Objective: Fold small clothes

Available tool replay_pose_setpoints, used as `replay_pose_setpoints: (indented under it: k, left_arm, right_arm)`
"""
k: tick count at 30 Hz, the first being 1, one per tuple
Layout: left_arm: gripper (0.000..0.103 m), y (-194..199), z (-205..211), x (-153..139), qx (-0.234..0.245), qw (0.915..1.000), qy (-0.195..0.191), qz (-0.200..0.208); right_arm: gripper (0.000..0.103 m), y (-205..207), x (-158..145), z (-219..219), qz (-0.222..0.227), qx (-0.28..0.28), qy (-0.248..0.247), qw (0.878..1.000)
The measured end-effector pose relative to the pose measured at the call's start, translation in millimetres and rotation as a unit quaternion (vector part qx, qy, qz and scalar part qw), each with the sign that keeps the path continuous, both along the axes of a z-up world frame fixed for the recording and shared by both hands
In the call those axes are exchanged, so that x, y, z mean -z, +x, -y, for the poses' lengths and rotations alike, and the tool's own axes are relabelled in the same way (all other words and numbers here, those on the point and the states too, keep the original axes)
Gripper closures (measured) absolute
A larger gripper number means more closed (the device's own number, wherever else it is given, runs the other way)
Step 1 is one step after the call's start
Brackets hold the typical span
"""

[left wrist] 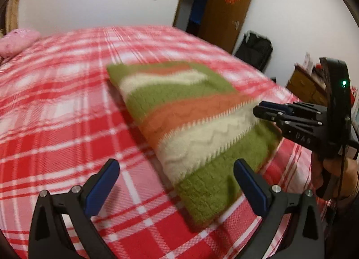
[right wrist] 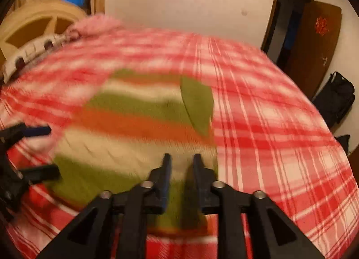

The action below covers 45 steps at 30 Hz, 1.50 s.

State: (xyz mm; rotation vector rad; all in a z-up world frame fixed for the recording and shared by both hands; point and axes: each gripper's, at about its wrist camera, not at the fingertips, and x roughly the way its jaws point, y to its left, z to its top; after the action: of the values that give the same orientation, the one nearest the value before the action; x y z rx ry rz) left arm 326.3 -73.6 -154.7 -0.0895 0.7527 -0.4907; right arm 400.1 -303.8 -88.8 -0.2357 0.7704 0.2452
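Note:
A folded knit sweater [left wrist: 190, 124] [right wrist: 134, 124] with green, orange and cream stripes lies flat on a bed covered by a red-and-white plaid sheet [left wrist: 56, 113] [right wrist: 269, 135]. My left gripper [left wrist: 177, 164] [right wrist: 44, 151] hovers at the sweater's near corner, jaws wide open and holding nothing. My right gripper [right wrist: 180, 162] [left wrist: 258, 110] sits at the sweater's other edge with a narrow gap between its fingers. The cloth lies below that gap and is not pinched. A person's hand [left wrist: 336, 169] holds the right gripper. Both views are motion-blurred.
A pink pillow [left wrist: 18, 41] and a cream headboard [right wrist: 38, 25] stand at the head of the bed. Beyond the far side are a brown open door [left wrist: 224, 12], a black bag [left wrist: 255, 50] on the floor and a wooden dresser [left wrist: 307, 86].

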Motion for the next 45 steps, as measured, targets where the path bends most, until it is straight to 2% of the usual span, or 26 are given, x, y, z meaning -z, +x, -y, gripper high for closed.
replay_pose_setpoints:
  k: [1, 2, 4, 6, 9, 10, 12, 15, 16, 20, 22, 25, 30, 33, 37, 41, 45]
  left_arm:
    - [0.0, 2.3, -2.2, -3.9, -0.007, 0.9999, -0.005, 0.007]
    - [0.0, 7.5, -1.9, -6.9, -0.015, 0.9999, -0.003, 0.008]
    - [0.0, 17.3, 4.0, -7.8, -0.017, 0.9998, 0.002, 0.002]
    - [0.0, 25.0, 15.0, -5.4, -0.017, 0.9996, 0.022, 0.007]
    - [0.0, 39.5, 34.5, 13.6, -0.007, 0.9968, 0.076, -0.022]
    - [0.0, 42.5, 37.8, 21.7, -0.001, 0.9964, 0.077, -0.036]
    - [0.0, 45.8, 39.8, 30.7, 0.008, 0.9958, 0.071, -0.057]
    - [0.0, 46.1, 33.1, 27.3, 0.009, 0.996, 0.055, -0.07]
    - [0.0, 44.5, 30.3, 25.7, 0.005, 0.9962, 0.049, -0.072]
    - [0.0, 34.7, 14.3, 17.8, -0.011, 0.9974, 0.02, -0.068]
    - [0.0, 36.2, 6.2, 15.3, -0.028, 0.9971, 0.009, -0.07]
    - [0.0, 41.1, -2.5, 11.0, -0.04, 0.996, -0.022, -0.077]
    - [0.0, 48.0, 11.8, 20.2, -0.033, 0.9962, 0.003, -0.08]
    - [0.0, 49.7, 18.6, 26.8, -0.029, 0.9956, -0.001, -0.09]
    - [0.0, 55.3, 24.0, 31.1, -0.025, 0.9945, -0.007, -0.101]
    - [0.0, 55.6, 31.1, 31.0, -0.015, 0.9949, 0.003, -0.1]
    - [0.0, 58.9, 36.4, 31.9, -0.009, 0.9953, 0.008, -0.096]
  right_arm:
    - [0.047, 4.4, -6.4, -5.9, 0.001, -0.012, 0.013, 1.0]
    - [0.038, 12.8, -12.0, -13.8, -0.003, -0.027, 0.026, 0.999]
    - [0.038, 36.7, -15.8, -30.5, -0.022, -0.047, 0.038, 0.998]
    - [0.038, 70.5, -6.7, -39.3, -0.063, -0.042, 0.051, 0.996]
    - [0.038, 103.7, 25.6, -27.8, -0.128, -0.003, 0.053, 0.99]
    - [0.039, 105.9, 36.5, -22.7, -0.146, 0.001, 0.053, 0.988]
    - [0.039, 102.7, 41.3, -11.9, -0.141, -0.01, 0.079, 0.987]
    - [0.039, 96.1, 33.7, -12.1, -0.141, -0.021, 0.069, 0.987]
    - [0.039, 93.1, 26.6, -9.9, -0.136, -0.03, 0.079, 0.987]
    - [0.037, 93.8, 0.3, 24.3, -0.085, -0.012, 0.126, 0.988]
    - [0.036, 103.5, -2.7, 42.4, -0.091, 0.008, 0.15, 0.985]
    - [0.036, 122.3, 7.7, 62.3, -0.123, 0.033, 0.183, 0.975]
    - [0.036, 150.6, 30.7, 70.7, -0.154, 0.051, 0.192, 0.968]
    - [0.036, 168.6, 47.2, 73.8, -0.178, 0.051, 0.212, 0.96]
    - [0.036, 181.7, 61.2, 78.2, -0.19, 0.039, 0.256, 0.947]
    - [0.036, 188.7, 66.8, 80.3, -0.19, 0.022, 0.283, 0.94]
    - [0.036, 193.4, 71.3, 87.5, -0.197, 0.011, 0.317, 0.928]
